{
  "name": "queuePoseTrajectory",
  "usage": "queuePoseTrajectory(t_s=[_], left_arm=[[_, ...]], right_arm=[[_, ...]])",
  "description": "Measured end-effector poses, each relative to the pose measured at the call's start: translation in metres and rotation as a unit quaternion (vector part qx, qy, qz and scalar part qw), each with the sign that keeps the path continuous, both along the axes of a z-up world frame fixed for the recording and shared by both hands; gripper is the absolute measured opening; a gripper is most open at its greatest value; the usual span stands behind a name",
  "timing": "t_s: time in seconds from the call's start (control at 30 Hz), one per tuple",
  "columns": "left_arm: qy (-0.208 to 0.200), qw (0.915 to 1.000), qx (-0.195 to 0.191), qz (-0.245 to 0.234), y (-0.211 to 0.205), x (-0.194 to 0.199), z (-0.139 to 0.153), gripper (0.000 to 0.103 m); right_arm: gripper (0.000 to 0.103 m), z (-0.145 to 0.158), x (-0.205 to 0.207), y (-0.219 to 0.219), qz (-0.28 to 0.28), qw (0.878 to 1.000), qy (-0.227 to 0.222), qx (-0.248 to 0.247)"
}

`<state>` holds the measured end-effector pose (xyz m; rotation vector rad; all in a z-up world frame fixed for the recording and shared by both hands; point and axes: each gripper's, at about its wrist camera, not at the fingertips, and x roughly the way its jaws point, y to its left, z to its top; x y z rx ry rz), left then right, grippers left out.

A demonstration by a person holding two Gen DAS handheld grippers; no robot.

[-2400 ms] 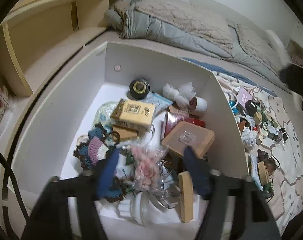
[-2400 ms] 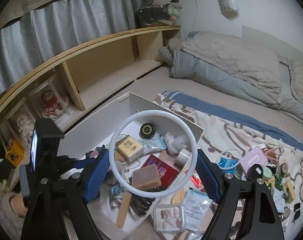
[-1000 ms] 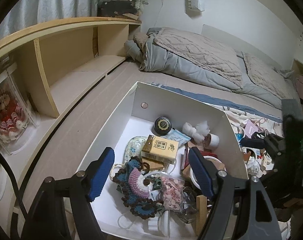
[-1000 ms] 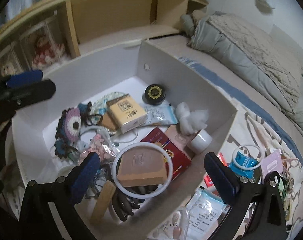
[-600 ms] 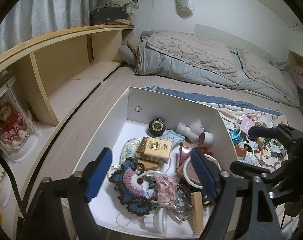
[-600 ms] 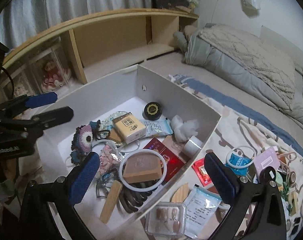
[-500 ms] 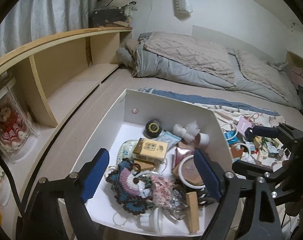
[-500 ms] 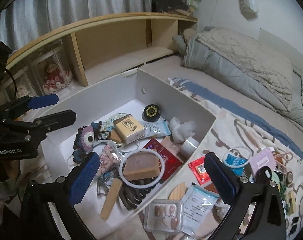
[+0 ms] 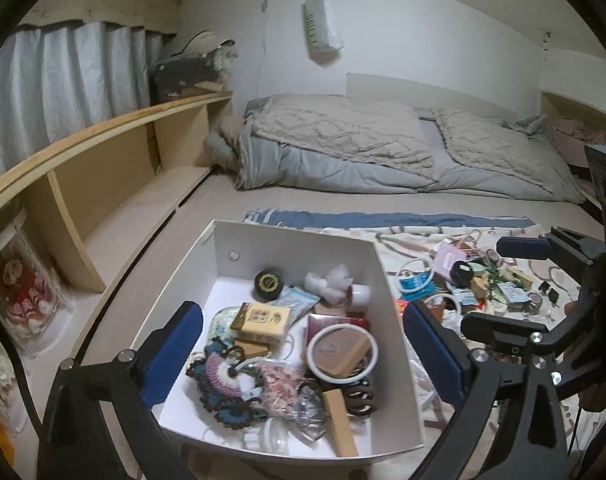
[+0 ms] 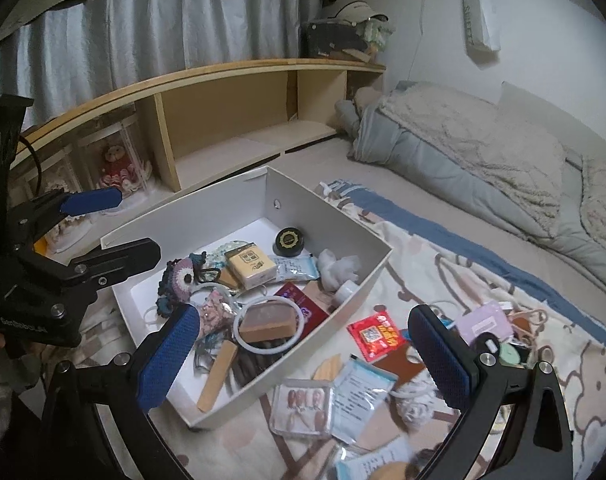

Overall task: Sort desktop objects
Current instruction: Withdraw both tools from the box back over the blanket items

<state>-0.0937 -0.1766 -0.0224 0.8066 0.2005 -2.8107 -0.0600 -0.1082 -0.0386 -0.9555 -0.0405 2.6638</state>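
Desktop objects are gathered in a white box on the bed: a white ring lying around a brown block, a yellow carton and a black round tin. More objects are scattered on the patterned sheet to the right. The left claw and the right claw are spread wide and hold nothing.

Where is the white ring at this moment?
In both views the white ring lies inside the white box, near its right wall, encircling a brown block beside the red packet.
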Motion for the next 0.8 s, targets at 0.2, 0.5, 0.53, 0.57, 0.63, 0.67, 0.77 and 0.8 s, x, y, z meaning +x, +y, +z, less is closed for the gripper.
queuePoseTrajectory(t_s=[0.2,0.5,0.53,0.57,0.63,0.67,0.77,0.8], left_arm=[[0.01,0.9999,-0.001,-0.013,0.018,0.004,0.011,0.102],[0.027,0.9993,-0.006,-0.024,0.046,0.01,0.03,0.102],[0.029,0.9993,-0.007,-0.025,0.049,0.01,0.031,0.102],[0.031,0.9992,-0.007,-0.026,0.052,0.01,0.033,0.102],[0.033,0.999,-0.006,-0.031,0.06,0.011,0.035,0.102],[0.033,0.9989,-0.007,-0.033,0.063,0.012,0.036,0.102],[0.036,0.9986,-0.005,-0.038,0.071,0.012,0.04,0.102],[0.036,0.9986,-0.004,-0.038,0.073,0.013,0.041,0.102]], right_arm=[[0.103,0.012,0.03,0.004,-0.01,1.0,0.011,0.017],[0.103,0.027,0.076,0.015,-0.033,0.999,0.028,0.028],[0.103,0.027,0.079,0.016,-0.036,0.998,0.029,0.03],[0.103,0.028,0.083,0.018,-0.039,0.998,0.03,0.031],[0.103,0.03,0.092,0.022,-0.048,0.998,0.033,0.027],[0.103,0.031,0.096,0.023,-0.05,0.998,0.033,0.025],[0.103,0.034,0.108,0.027,-0.059,0.997,0.034,0.025],[0.103,0.035,0.113,0.029,-0.063,0.997,0.035,0.025]])
